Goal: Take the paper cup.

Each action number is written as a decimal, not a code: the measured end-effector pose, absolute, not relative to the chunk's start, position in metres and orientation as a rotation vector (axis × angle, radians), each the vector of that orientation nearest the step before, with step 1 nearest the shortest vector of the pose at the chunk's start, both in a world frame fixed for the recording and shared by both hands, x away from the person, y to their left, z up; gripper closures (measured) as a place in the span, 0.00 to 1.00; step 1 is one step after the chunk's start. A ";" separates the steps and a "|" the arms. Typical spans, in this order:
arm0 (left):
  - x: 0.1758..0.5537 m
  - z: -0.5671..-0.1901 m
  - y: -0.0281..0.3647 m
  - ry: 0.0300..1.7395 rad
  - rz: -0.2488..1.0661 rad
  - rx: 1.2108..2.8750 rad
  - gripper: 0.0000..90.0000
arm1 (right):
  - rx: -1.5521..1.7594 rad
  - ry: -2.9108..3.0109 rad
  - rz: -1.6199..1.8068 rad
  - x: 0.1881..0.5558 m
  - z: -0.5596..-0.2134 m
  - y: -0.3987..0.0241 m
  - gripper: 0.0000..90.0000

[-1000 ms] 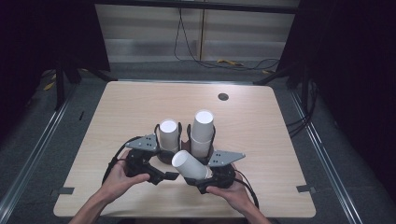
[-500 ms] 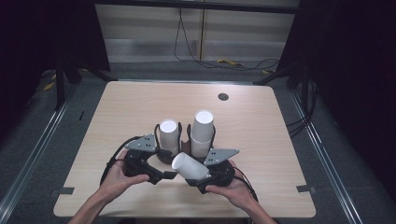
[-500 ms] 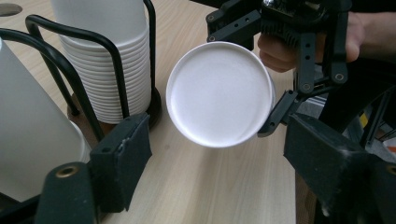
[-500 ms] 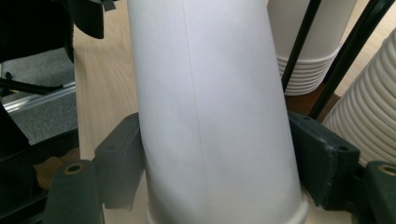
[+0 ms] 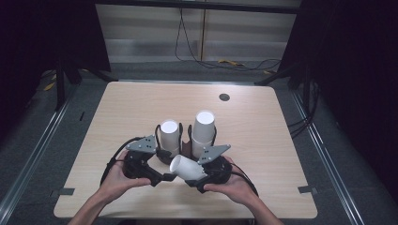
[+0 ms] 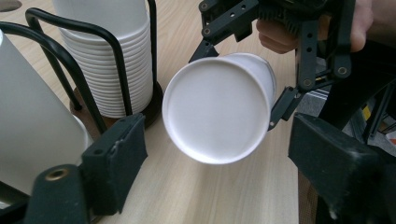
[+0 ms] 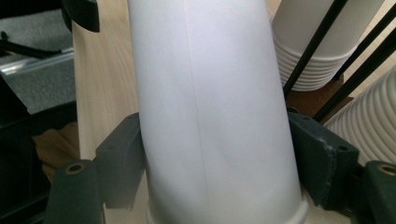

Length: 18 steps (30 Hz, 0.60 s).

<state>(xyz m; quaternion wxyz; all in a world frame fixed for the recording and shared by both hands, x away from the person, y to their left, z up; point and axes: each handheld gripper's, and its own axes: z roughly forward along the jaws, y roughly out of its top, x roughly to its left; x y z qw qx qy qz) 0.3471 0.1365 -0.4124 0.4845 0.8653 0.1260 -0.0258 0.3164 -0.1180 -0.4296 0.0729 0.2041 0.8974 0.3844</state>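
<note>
High view: no brand, label or writing can be read anywhere. A plain white paper cup [image 5: 187, 167] lies on its side above the desk [image 5: 263, 140], gripped by the right gripper [image 5: 199, 174], its closed bottom turned toward the left gripper [image 5: 162, 177]. Behind it stand two stacks of upturned white cups, the left stack [image 5: 169, 137] and the taller right stack [image 5: 203, 131], each in a black wire holder. A small dark round spot [image 5: 224, 97] sits near the far edge.

Left gripper view: the cup's [image 6: 219, 112] round bottom faces the camera, smooth, unmarked, with a thin raised rim. The left gripper's [image 6: 219, 161] jaws have just been opening; they stand apart below the cup and do not press it. A ribbed stack [image 6: 114, 65] stands behind black wire.

Right gripper view: the cup's [image 7: 215, 116] wall is bare white with one faint vertical seam and a rolled lip at the bottom. The right gripper's [image 7: 215, 154] pads clamp it on both sides, having just been closing.
</note>
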 end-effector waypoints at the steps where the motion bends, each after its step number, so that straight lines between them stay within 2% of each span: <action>1: 0.347 -0.413 0.137 0.308 -0.055 2.110 0.22 | 0.605 2.705 1.130 0.317 -0.429 -0.116 0.28; 4: 0.348 -0.413 0.138 0.294 -0.062 2.116 0.17 | 0.582 2.726 1.077 0.319 -0.430 -0.113 0.28; 7: 0.347 -0.414 0.138 0.293 -0.066 2.135 0.25 | 0.563 2.742 1.051 0.321 -0.429 -0.110 0.28; 13: 0.349 -0.416 0.136 0.308 -0.057 2.157 0.21 | 0.547 2.770 1.006 0.323 -0.428 -0.106 0.28; 18: 0.350 -0.418 0.136 0.306 -0.020 2.186 0.23 | 0.507 2.803 0.949 0.325 -0.425 -0.100 0.28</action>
